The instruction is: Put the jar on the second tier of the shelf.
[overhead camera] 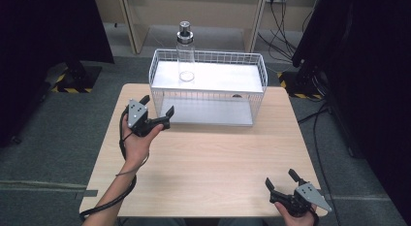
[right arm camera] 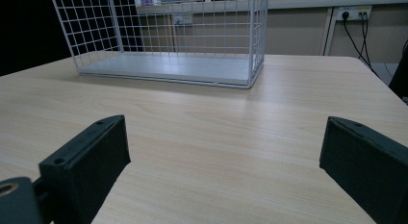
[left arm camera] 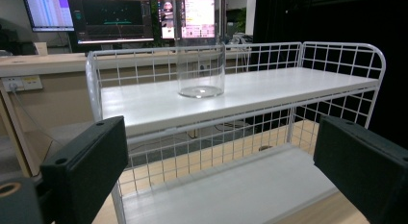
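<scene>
Wooden table: one wire rack, one glass bottle on top shelf; two claws, left claw and right claw, both agape, empty.

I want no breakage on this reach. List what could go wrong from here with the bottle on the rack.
1. The clear bottle is tall, narrow and stands upright on the top shelf of the wire rack; a glancing touch might tip it.
2. Its walls are see-through, so the open left tool could misjudge them.
3. The raised wire rim stands between that tool and the bottle and may snag a jaw.
</scene>
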Available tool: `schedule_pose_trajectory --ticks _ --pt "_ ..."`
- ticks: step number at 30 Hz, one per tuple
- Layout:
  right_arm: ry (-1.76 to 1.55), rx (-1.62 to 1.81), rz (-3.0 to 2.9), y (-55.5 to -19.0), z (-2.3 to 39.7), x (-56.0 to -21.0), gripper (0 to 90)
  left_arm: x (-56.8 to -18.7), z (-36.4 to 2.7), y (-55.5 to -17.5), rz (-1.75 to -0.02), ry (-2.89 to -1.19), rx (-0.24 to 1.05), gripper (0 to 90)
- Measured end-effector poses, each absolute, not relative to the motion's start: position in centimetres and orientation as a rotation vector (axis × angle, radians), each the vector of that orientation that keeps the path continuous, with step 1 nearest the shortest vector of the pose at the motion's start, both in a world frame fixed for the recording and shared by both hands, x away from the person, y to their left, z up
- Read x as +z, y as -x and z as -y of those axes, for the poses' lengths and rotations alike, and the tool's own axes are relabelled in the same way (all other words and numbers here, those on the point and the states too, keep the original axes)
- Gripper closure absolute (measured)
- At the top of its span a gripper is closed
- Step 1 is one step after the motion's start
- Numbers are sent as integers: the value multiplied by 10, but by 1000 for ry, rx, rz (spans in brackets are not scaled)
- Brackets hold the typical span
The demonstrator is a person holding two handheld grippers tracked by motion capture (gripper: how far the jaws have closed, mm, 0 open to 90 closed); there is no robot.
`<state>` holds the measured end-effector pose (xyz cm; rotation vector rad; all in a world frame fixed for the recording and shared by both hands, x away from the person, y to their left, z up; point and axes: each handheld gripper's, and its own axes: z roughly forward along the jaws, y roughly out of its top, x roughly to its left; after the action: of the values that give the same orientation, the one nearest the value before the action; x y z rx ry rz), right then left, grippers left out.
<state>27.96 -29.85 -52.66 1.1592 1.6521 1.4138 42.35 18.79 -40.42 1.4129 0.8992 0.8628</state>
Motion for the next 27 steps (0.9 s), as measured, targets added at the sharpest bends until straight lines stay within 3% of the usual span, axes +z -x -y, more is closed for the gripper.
schedule_pose_trajectory --ticks 27 --pt "-1157 1411 -1653 -280 298 -527 35 -436 -202 -390 -923 -1430 820 47"
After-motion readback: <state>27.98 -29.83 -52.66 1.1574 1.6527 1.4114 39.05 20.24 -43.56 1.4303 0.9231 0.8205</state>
